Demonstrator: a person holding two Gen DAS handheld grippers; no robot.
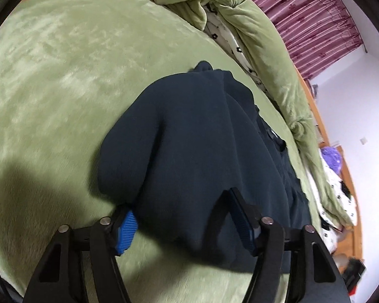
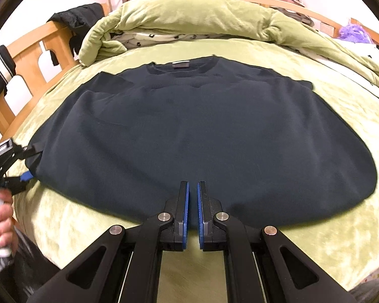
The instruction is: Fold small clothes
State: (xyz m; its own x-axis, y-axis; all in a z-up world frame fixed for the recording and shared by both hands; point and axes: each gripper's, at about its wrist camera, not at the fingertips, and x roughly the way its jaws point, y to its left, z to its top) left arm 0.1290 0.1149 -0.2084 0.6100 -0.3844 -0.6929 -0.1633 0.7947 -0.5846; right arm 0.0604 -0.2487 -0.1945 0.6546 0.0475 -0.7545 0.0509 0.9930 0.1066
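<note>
The dark navy sweater (image 2: 189,131) lies flat on the green bed cover (image 2: 328,240), collar away from the person. The left gripper (image 1: 187,223) straddles its left hem corner, jaws apart with cloth between them but the pads not yet pressing. The right gripper (image 2: 192,214) hovers above the near hem, closed on nothing (its 2 pads almost meet). Lifting before the left pads bite could let the corner slip and bunch. No containers are in sight.

green blanket (image 2: 315,252) | rolled quilt (image 2: 189,15) | wooden bedframe (image 2: 27,50) | striped curtain (image 1: 303,12)
</note>
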